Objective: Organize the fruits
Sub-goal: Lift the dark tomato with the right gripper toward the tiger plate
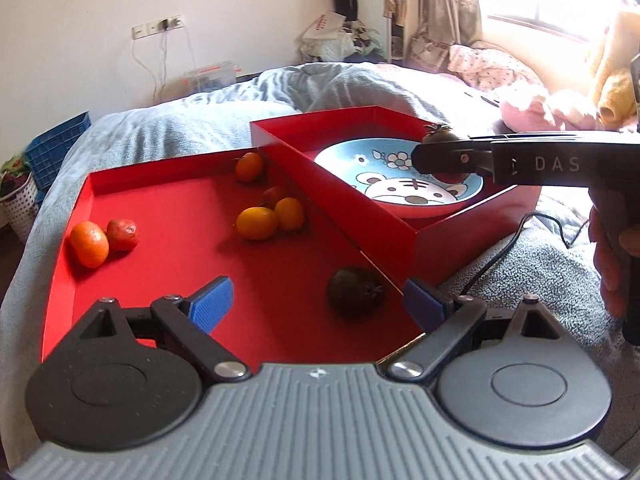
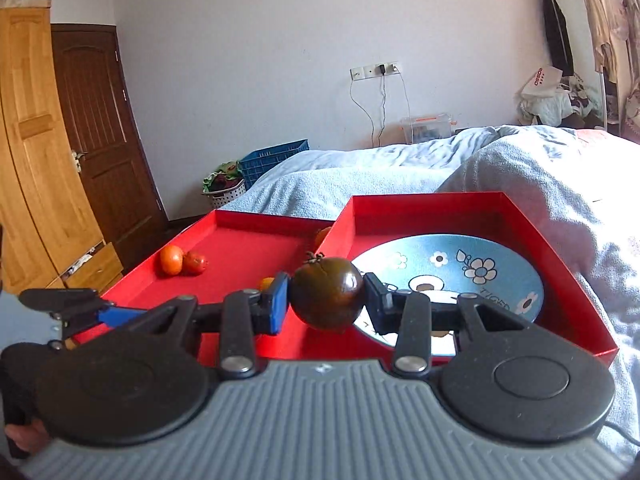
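Note:
My right gripper (image 2: 326, 300) is shut on a dark brown tomato (image 2: 327, 293) and holds it above the near edge of the blue tiger plate (image 2: 480, 276) in the right red tray (image 2: 560, 280). In the left wrist view the tomato (image 1: 440, 135) peeks above the right gripper over the plate (image 1: 384, 172). My left gripper (image 1: 316, 304) is open above the left red tray (image 1: 168, 248), close to a second dark tomato (image 1: 355, 290). Several oranges (image 1: 256, 223) and red tomatoes (image 1: 122, 234) lie in this tray.
Both trays sit on a bed with a grey-blue blanket (image 1: 224, 120). A black cable (image 1: 500, 256) runs beside the right tray. A blue crate (image 2: 276, 160) and a basket (image 2: 226, 188) stand on the floor by the wall.

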Demonstrator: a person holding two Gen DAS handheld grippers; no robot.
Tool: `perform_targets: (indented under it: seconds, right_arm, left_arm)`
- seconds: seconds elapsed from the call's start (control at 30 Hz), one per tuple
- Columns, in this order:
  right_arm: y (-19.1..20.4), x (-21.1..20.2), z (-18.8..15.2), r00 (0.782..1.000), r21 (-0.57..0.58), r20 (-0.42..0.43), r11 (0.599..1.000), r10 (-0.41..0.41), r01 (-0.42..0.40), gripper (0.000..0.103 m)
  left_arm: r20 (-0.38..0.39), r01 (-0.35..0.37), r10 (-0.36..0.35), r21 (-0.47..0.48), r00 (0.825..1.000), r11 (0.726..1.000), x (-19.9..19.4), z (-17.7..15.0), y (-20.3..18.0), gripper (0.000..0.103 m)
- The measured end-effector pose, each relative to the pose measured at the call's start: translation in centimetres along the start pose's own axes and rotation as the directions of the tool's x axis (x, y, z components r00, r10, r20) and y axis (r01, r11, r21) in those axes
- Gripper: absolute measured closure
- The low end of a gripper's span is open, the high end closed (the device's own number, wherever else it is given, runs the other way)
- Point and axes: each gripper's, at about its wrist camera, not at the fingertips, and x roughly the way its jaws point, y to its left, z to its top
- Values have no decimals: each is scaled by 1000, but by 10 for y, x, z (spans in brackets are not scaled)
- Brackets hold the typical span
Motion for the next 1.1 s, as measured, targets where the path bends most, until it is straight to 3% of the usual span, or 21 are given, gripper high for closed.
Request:
perform_targets:
  seconds: [0.2,0.37,0.73,0.93,1.03,1.1]
  right_arm:
    - [0,-1,-7,1000,5,10,1000,21,-21,60]
    - [-1,-1,-10,1000,7,12,1000,28,-28,60]
    - [1,-1,-12,999,-7,23,1000,31,-30,60]
    - [2,1,-13,1000,-12,17,1000,26,-26,60]
    - [2,2,-13,1000,-12,15,1000,25,-25,60]
    - [2,3,-13,1000,-12,13,1000,25,-25,60]
  left_arm:
    - [-59,1,5,96,998,995,22,6,-6,11]
    - [-122,1,10,87,992,996,47,4,-9,27]
    - [-119,-1,13,101,993,995,57,4,-17,47]
    - [-137,-13,27,104,990,994,66,4,-17,48]
    - [-135,0,14,98,991,995,67,3,-18,61]
    - [-140,-10,23,94,990,996,70,5,-18,61]
